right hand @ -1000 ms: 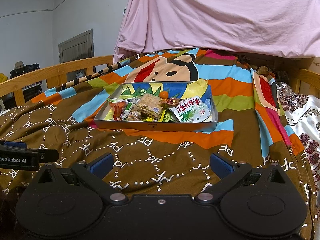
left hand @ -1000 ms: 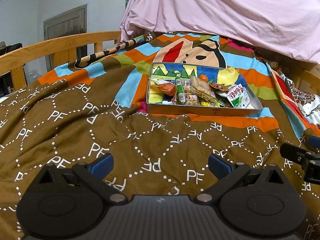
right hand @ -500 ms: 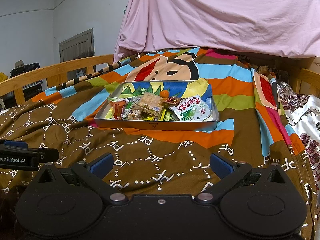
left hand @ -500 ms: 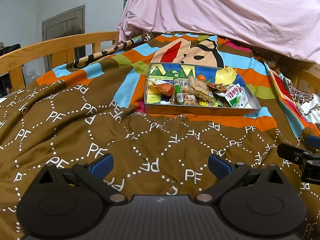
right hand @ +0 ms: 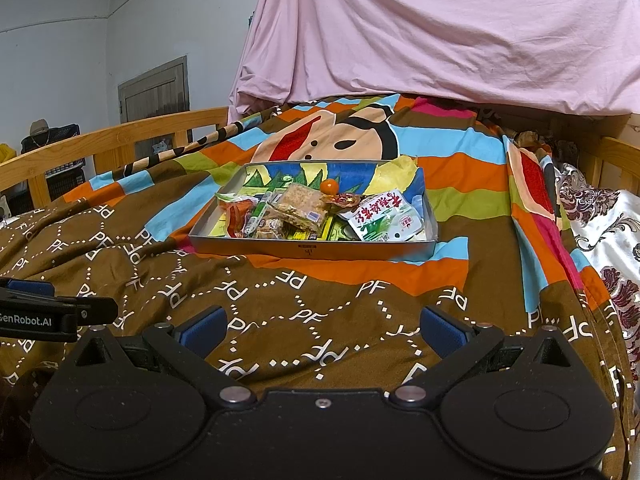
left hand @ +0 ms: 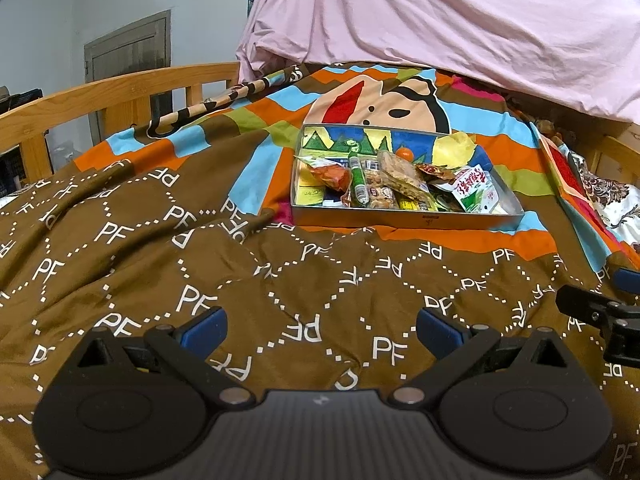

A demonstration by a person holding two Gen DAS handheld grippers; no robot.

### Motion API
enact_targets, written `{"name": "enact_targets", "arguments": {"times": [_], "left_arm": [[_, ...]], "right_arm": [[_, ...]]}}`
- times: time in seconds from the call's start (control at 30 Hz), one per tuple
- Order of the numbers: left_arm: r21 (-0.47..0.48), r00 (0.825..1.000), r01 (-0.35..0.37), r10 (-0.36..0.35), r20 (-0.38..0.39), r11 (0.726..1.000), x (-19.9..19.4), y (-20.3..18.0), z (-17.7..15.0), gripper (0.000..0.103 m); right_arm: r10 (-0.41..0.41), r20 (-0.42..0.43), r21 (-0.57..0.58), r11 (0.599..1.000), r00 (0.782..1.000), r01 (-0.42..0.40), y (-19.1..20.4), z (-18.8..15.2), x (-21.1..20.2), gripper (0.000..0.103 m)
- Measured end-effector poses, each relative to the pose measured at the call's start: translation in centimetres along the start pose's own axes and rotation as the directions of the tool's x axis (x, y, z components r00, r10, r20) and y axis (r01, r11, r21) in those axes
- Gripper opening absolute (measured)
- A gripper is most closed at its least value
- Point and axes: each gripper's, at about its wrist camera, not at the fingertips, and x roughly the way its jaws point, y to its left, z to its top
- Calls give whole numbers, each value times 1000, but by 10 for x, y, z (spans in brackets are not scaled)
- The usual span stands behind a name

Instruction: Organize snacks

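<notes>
Risk: the bed (right hand: 320, 320) is soft and rumpled, so the one tray (right hand: 312, 249) resting on it, well ahead of both grippers, could tip if pressed off-centre; overlapping wrappers may drag neighbours out. Count: one green-white packet (right hand: 386, 220), one green stick (left hand: 359, 182), one orange ball (right hand: 329, 186); remaining snacks overlap, perhaps six. Left gripper (left hand: 322, 326) and right gripper (right hand: 324, 326): fingers wide, empty.

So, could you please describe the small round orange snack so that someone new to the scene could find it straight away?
Start at the shallow grey tray lying on the patterned bedspread, in front of the big cartoon face. Among the heaped packets, look toward the far side, just behind the clear bag of brown crispy pieces. The small orange ball there is the only round, unwrapped-looking thing; everything around it is a flat packet.
</notes>
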Motion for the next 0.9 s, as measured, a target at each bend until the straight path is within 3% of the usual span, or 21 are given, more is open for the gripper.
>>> {"name": "enact_targets", "arguments": {"times": [0.9], "left_arm": [[10,1000,5,-5,1,1000,-1,-3,-1,103]], "right_arm": [[0,-2,-1,1000,1000,0,1,0,0,102]]}}
